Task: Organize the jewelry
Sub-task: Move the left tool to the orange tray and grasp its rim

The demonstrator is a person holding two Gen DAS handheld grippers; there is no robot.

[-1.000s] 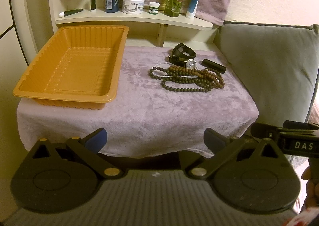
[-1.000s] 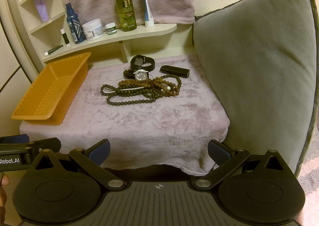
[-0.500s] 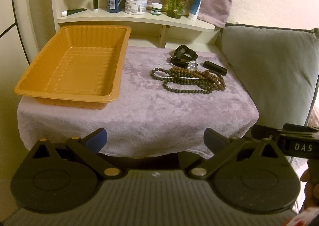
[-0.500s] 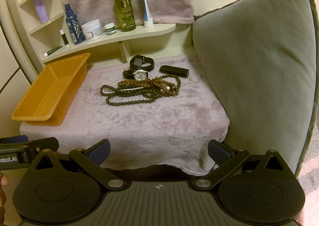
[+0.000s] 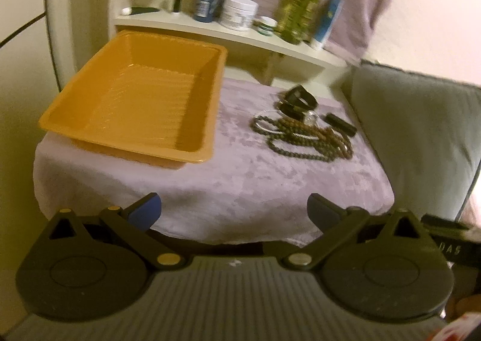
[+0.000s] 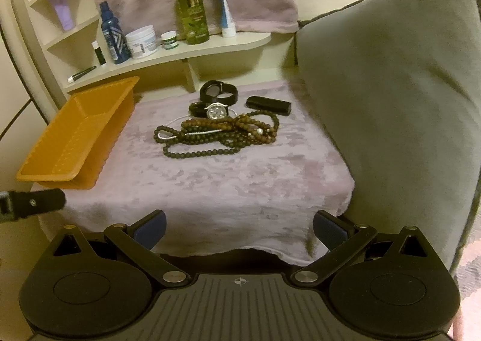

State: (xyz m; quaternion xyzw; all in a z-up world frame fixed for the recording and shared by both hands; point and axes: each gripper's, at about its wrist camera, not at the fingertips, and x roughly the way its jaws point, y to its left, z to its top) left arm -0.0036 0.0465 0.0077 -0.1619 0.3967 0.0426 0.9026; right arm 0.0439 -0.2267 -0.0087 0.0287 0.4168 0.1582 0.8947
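Cushion (image 6: 390, 94) walls the cloth's (image 6: 240, 184) right edge; orange tray (image 6: 75, 136) sits at left edge. Beads (image 6: 219, 136) and watch (image 6: 217, 111) lie mid-back, bare cloth in front. Left gripper (image 5: 234, 208), right gripper (image 6: 239, 228): both spread, empty.

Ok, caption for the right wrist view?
Open right gripper faces a cloth-covered table: tangled bead necklaces and watches lie beside an empty orange tray.

"DAS" on right gripper (image 5: 448, 247), other labels too blurred to read
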